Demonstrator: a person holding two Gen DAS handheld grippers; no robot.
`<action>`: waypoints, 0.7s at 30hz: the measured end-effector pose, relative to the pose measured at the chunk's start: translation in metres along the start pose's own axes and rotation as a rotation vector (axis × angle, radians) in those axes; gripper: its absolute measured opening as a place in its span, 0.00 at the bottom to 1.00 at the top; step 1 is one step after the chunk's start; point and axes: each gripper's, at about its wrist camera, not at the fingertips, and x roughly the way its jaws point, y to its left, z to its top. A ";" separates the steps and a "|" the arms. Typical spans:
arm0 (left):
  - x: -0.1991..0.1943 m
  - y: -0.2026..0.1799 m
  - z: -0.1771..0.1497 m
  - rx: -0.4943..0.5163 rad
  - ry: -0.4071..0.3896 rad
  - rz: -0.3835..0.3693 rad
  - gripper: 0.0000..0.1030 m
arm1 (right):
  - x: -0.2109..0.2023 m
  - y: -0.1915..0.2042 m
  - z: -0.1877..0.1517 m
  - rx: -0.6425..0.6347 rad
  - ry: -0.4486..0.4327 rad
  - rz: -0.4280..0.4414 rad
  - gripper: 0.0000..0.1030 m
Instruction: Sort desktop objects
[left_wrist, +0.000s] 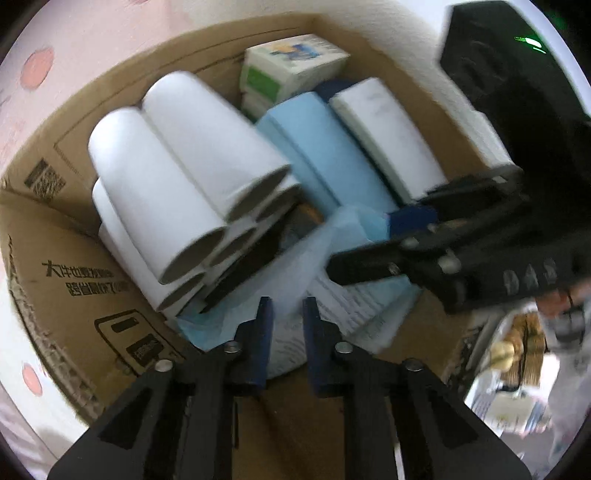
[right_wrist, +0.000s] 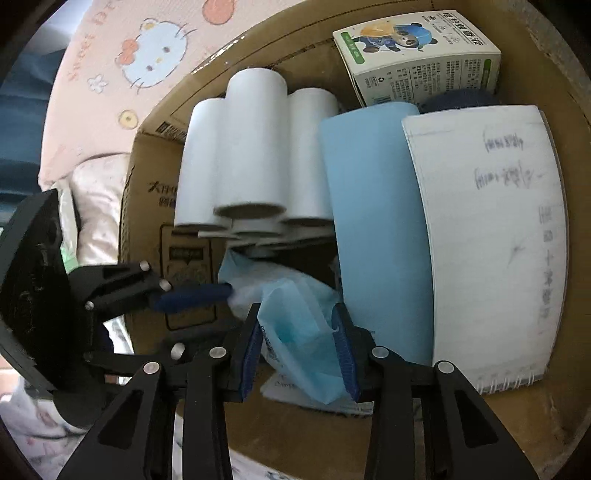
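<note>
A cardboard box (left_wrist: 70, 280) holds a bundle of white rolls (left_wrist: 177, 184), a light blue book (left_wrist: 325, 155), a white spiral notebook (left_wrist: 388, 136) and a small printed carton (left_wrist: 291, 62). A clear packet of blue face masks (right_wrist: 299, 343) lies at the box's near end. My right gripper (right_wrist: 299, 317) is partly open, its fingers on either side of the packet. My left gripper (left_wrist: 288, 306) is open over the packet's edge (left_wrist: 291, 288), its fingers a narrow gap apart. Each gripper shows in the other's view: the right (left_wrist: 369, 258), the left (right_wrist: 207, 295).
The box sits on pink cartoon-print bedding (right_wrist: 147, 62). The notebook (right_wrist: 487, 240) and blue book (right_wrist: 373, 229) fill the box's right side, the rolls (right_wrist: 255, 155) the left. A paper sheet (left_wrist: 354, 306) lies under the mask packet. Clutter (left_wrist: 517, 354) lies outside the box at right.
</note>
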 end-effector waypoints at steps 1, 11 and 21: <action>0.002 0.001 0.002 -0.014 0.008 0.000 0.17 | 0.003 0.002 0.001 -0.008 0.003 -0.017 0.33; 0.010 0.007 -0.001 0.030 0.059 0.135 0.10 | 0.051 0.029 0.002 -0.084 0.128 -0.142 0.26; -0.012 0.023 0.003 0.018 0.044 0.031 0.34 | 0.017 0.033 -0.003 -0.086 0.075 -0.232 0.27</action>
